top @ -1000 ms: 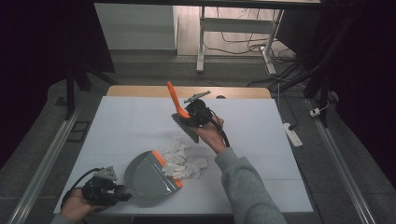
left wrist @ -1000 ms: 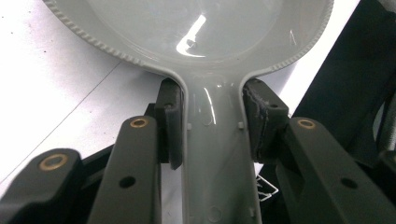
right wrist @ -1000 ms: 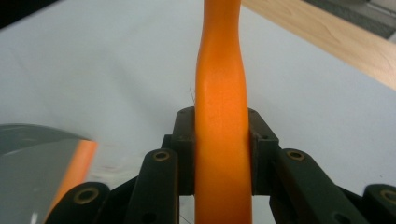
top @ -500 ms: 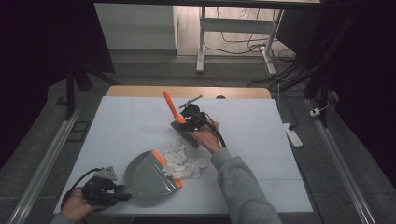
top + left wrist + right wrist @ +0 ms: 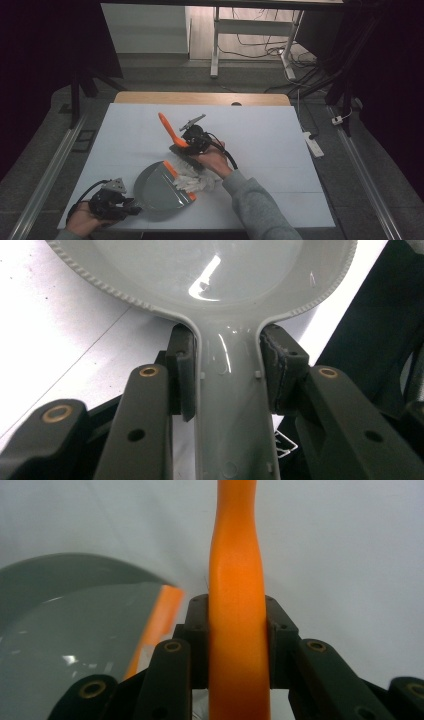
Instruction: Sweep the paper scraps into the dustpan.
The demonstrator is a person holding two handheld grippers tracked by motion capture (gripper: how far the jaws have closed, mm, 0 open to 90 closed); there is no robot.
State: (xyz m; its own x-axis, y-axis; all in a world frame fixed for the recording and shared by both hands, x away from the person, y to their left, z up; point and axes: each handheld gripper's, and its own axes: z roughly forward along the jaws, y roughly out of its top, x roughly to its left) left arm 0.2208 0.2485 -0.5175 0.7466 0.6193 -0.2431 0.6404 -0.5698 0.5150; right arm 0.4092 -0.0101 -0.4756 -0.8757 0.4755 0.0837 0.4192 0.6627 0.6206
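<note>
A white bench (image 5: 300, 140) with a wooden far edge stands on a grey floor (image 5: 165, 75). A white power strip (image 5: 314, 144) lies on the floor beside it, and tangled cables (image 5: 260, 42) run past white table legs (image 5: 216, 42).

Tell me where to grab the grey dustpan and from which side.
Grip the dustpan by its narrow handle, coming from the person's near-left side, opposite its orange lip. The handle is a slim straight neck that fits between two jaws, while the pan itself flares wide. The left hand-held gripper already clamps it there, one pad on each side.
</note>
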